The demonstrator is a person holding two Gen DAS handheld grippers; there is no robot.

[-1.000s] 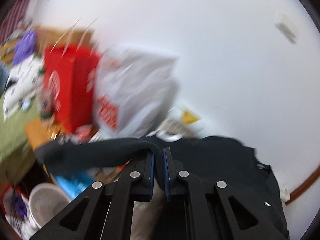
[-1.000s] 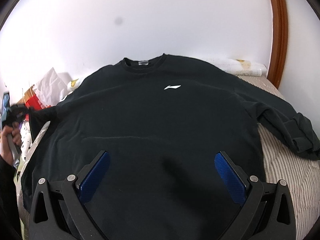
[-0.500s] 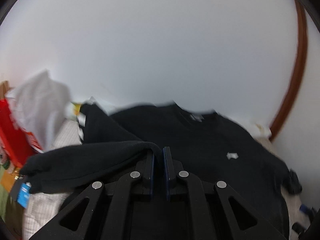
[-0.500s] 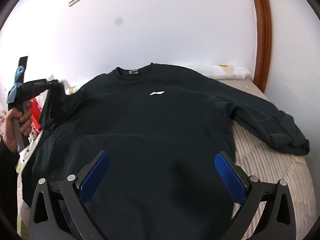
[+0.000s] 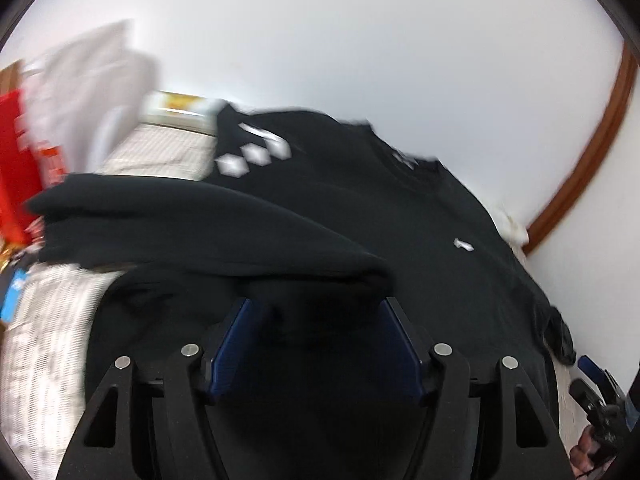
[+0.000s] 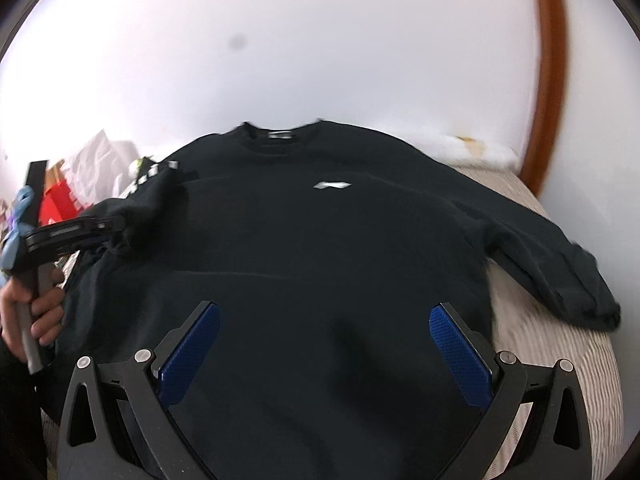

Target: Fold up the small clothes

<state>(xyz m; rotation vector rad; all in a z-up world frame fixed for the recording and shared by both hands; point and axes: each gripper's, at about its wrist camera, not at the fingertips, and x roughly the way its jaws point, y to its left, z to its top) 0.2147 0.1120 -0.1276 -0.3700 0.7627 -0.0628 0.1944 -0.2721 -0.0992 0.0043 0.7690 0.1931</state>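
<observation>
With the long-sleeved black sweatshirt (image 6: 320,248) spread face-up on the striped quilted bed (image 6: 560,360), its sleeve (image 5: 192,224) draped across the spread-jawed left gripper (image 5: 316,344), the sleeve fold seems underway; next, the empty, wide-open right gripper (image 6: 324,344) probably takes the far sleeve (image 6: 560,264).

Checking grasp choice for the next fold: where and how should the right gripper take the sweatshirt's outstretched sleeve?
Grip the sleeve at its cuff end, probably coming from above and the bed's outer side. It lies flat, stretching away from the sweatshirt, with the bunched cuff giving a raised edge. The right gripper is open.
</observation>
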